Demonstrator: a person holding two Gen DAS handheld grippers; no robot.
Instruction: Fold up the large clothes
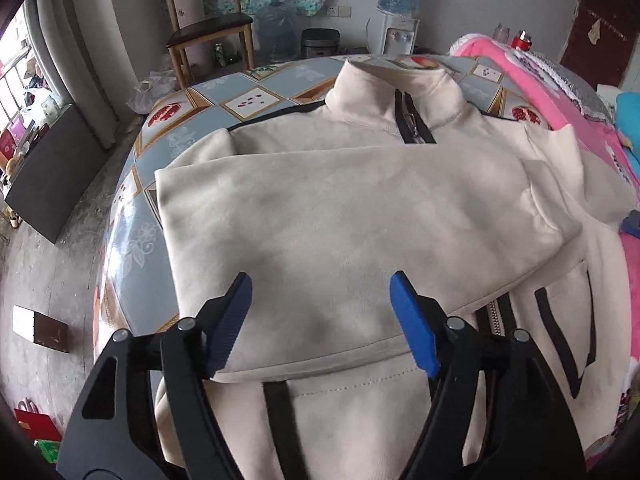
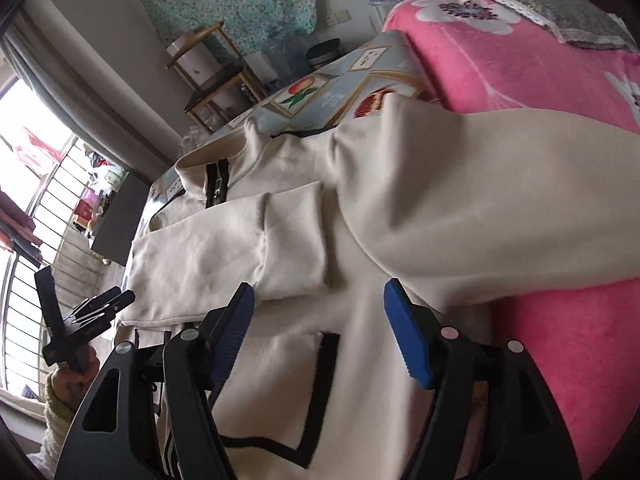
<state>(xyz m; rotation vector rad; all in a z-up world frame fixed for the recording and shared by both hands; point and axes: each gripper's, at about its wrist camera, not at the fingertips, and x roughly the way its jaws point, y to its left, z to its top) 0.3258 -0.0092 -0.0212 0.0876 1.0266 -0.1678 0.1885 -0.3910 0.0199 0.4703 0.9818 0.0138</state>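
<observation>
Cream zip-up jacket (image 1: 352, 216), black-trimmed, one sleeve (image 1: 280, 200) folded across its front

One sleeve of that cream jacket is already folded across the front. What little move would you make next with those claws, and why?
Probably close the right gripper on the other sleeve and bring it across the jacket. The first sleeve already lies flat over the chest, while this one still spills onto the pink blanket. Both grippers, the left gripper included, are open and hold nothing.

No text, label or number reads clearly; a small dark mark on the white cylinder (image 1: 188, 2) stays illegible.
</observation>
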